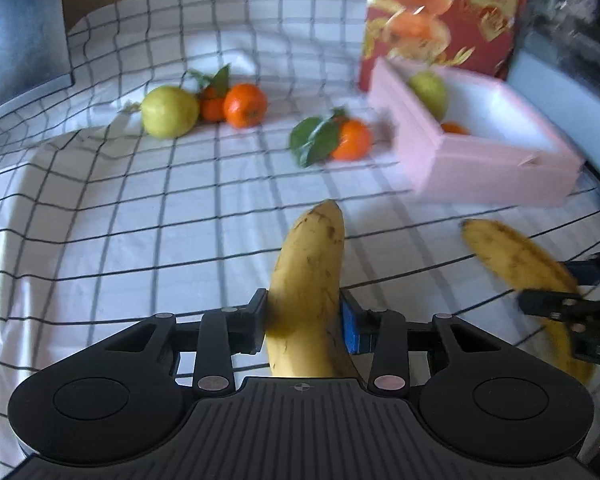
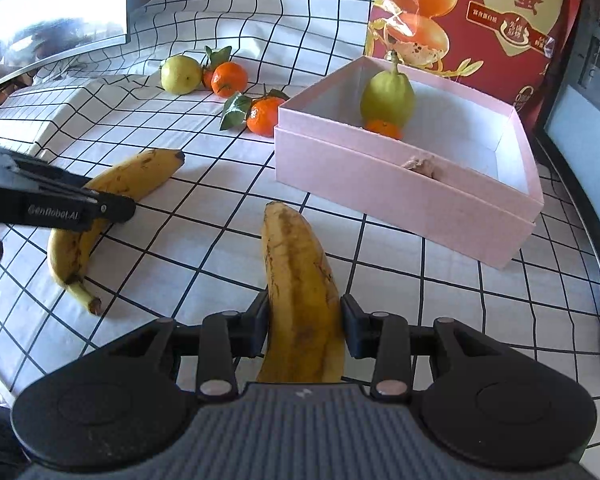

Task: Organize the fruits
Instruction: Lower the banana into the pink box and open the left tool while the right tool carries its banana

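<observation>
Both grippers are pinching bananas: the left gripper (image 1: 303, 322) has its pads against the flanks of one banana (image 1: 308, 280), which in the right wrist view still lies on the checked cloth (image 2: 204, 240) with its stem end down; the right gripper (image 2: 304, 326) is clamped tight on the second banana (image 2: 296, 280), tip pointing toward the pink box (image 2: 400, 192) — whether that fruit is lifted clear of the cloth I cannot tell.

By my reading the sorting is partly done; the box already holds a green pear (image 2: 387, 96) and a small tangerine (image 2: 384, 129) tucked just beside it (only its top shows above the box wall). Left outside — apart from the two gripped bananas — are a yellow-green pear (image 2: 181, 74), a tangerine (image 2: 229, 79) near it with another half-hidden one (image 2: 208, 78) between them, and a leafy tangerine (image 2: 265, 116) sitting just beside the box corner. So roughly a quarter of the fruit is in, and the bananas look to be the step in hand.

Count, as far as shows: two bananas; two pears; four tangerines, one of them boxed; one box. A red printed bag (image 2: 480, 12) stands behind the box, touching or nearly touching its far edge.
</observation>
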A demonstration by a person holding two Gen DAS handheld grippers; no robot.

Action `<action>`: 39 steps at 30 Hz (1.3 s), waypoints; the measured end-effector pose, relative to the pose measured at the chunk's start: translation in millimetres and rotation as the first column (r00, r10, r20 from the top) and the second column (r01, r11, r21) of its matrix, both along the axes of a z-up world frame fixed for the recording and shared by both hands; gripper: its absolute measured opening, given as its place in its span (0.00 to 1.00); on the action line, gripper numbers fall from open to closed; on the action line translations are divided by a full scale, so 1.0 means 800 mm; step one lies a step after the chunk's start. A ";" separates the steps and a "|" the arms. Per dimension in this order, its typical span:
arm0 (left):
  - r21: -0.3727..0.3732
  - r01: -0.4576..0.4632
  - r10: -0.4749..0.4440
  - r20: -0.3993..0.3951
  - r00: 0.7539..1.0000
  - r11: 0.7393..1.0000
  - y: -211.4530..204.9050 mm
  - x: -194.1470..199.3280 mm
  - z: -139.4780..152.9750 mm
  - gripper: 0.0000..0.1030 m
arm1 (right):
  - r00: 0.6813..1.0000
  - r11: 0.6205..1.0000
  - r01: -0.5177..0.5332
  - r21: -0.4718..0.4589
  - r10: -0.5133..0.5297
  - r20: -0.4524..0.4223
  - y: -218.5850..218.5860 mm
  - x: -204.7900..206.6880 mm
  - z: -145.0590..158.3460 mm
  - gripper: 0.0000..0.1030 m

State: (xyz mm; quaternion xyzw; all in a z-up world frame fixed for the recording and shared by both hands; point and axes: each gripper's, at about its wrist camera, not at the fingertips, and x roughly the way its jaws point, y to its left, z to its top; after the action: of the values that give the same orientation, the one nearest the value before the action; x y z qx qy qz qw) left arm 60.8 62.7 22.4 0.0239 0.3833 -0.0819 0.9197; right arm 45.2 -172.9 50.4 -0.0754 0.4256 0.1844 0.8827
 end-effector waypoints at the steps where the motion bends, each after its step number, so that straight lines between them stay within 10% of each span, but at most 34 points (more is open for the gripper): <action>1: -0.010 0.011 -0.010 0.030 0.999 1.000 -0.004 -0.006 0.005 0.40 | 1.000 1.000 0.004 0.006 -0.003 -0.004 -0.003 0.001 0.002 0.35; 7: -0.114 0.082 -0.052 0.244 0.968 0.990 -0.018 -0.027 0.080 0.40 | 0.998 0.987 0.043 0.157 -0.048 0.028 -0.043 0.003 0.059 0.35; 11: -0.117 0.226 -0.151 0.450 0.880 0.967 -0.032 -0.014 0.179 0.40 | 0.979 0.968 0.040 0.247 -0.086 0.182 -0.076 0.009 0.149 0.35; 14: -0.114 0.311 -0.207 0.529 0.823 0.944 -0.052 0.015 0.248 0.40 | 0.932 0.975 0.027 0.219 -0.103 0.347 -0.091 0.023 0.226 0.35; 18: -0.114 0.340 -0.235 0.523 0.820 0.933 -0.094 0.078 0.284 0.40 | 0.849 0.982 0.071 0.176 -0.153 0.506 -0.110 0.044 0.294 0.35; 25: -0.082 0.402 -0.373 0.247 0.895 0.912 -0.190 0.197 0.207 0.40 | 0.804 0.948 0.250 0.199 -0.318 0.502 -0.152 0.070 0.291 0.35; 39: 0.110 0.541 -0.538 -0.064 0.841 0.834 -0.286 0.255 0.051 0.40 | 0.854 0.884 0.397 0.248 -0.455 0.253 -0.177 0.065 0.184 0.34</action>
State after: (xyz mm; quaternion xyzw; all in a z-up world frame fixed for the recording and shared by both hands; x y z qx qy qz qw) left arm 264.9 -165.8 62.9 0.1864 0.3793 -0.3142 0.8501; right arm 96.8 -314.8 197.8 0.0767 0.2717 0.0087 0.9593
